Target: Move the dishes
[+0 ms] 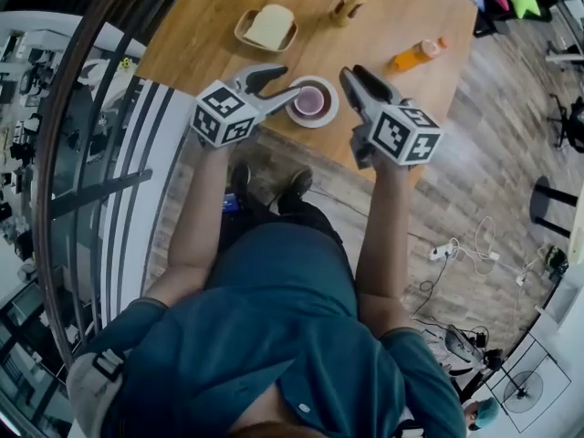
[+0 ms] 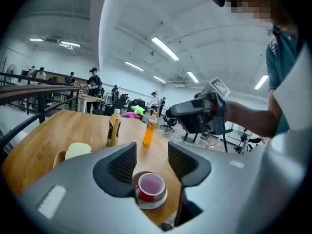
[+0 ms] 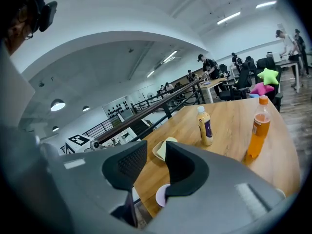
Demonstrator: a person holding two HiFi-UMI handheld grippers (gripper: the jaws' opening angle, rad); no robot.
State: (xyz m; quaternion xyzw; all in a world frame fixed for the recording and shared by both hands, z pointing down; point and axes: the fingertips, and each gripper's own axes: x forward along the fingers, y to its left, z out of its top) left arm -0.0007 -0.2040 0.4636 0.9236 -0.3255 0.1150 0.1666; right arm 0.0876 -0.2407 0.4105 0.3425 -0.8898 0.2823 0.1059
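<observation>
A red cup stands on a white saucer near the front edge of the wooden table. My left gripper hovers just left of the cup, open, nothing between its jaws. In the left gripper view the cup and saucer lie just beyond and below the left gripper. My right gripper sits just right of the saucer, open and empty. In the right gripper view the right gripper hides most of the saucer.
A small tray holding a pale yellow block sits further back on the table. A brown bottle and an orange drink bottle stand at the right. A railing runs along the left; the person's feet stand below the table edge.
</observation>
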